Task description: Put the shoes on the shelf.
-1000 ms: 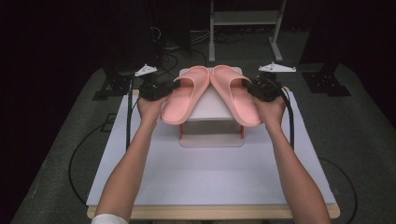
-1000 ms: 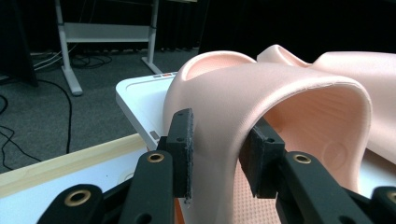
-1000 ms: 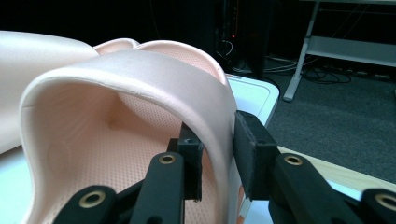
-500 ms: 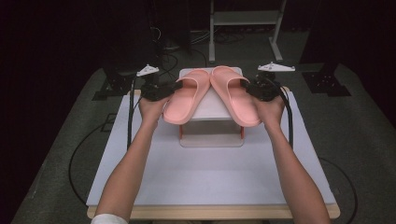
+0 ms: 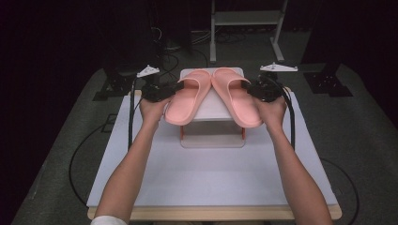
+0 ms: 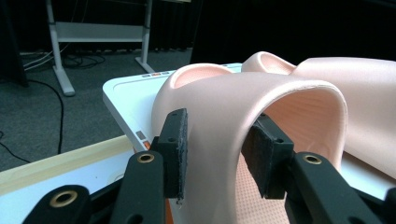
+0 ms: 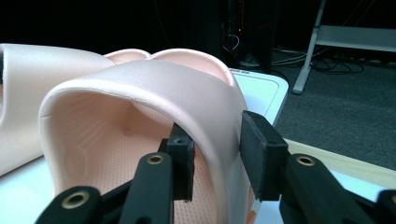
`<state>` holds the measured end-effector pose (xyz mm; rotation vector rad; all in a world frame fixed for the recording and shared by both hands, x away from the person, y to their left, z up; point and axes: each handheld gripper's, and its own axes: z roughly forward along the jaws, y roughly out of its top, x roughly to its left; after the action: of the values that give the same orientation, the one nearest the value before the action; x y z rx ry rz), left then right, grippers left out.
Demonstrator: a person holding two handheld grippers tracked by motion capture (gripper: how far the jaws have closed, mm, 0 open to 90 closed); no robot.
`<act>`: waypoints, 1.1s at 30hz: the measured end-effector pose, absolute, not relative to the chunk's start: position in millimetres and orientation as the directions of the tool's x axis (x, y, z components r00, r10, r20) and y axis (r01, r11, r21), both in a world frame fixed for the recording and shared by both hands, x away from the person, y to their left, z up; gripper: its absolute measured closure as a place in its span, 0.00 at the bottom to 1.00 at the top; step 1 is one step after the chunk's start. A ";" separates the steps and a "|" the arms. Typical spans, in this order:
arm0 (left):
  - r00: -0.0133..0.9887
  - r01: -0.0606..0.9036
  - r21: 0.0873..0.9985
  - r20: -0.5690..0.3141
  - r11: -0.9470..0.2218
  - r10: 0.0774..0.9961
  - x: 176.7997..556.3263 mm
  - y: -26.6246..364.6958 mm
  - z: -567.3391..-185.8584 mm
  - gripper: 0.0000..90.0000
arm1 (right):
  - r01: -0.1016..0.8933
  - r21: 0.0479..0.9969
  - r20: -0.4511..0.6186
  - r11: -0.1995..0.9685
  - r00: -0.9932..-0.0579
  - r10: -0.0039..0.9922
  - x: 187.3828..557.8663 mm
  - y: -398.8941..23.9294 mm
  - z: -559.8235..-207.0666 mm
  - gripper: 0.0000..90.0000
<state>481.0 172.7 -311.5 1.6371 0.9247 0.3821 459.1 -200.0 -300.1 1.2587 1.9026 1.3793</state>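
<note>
Dark room, white table [image 5: 211, 173]. Pink foam slides, left [image 5: 185, 96] and right [image 5: 237, 96], on white stand [image 5: 213, 112]. Light, soft, flexible: grip at strap wall. Left gripper [image 6: 217, 149], right gripper [image 7: 217, 149]: jaws straddling strap, just opening, pads barely clear.

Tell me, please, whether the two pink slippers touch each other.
Touching. In the high view the left slipper and right slipper meet at their far ends, without a gap.

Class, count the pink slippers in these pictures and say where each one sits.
2. The left slipper and right slipper both rest on the white stand, toes meeting at the far end, heels overhanging toward the person. None seems hidden.
</note>
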 end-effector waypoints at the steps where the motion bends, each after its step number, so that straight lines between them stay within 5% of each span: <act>1: 0.636 0.364 0.931 -0.229 -0.025 0.737 481.0 173.5 -312.0 0.67 | 0.402 0.913 0.136 0.072 -0.467 0.874 459.0 -199.9 -300.0 0.71; 33: 0.659 0.360 0.933 -0.247 -0.010 0.711 481.0 161.9 -308.2 0.66 | 0.416 0.907 0.156 0.067 -0.480 0.863 456.5 -189.4 -297.9 0.67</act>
<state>481.0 161.9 -308.2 1.6179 0.8975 0.3465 456.5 -189.4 -297.9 1.2701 1.9240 1.3963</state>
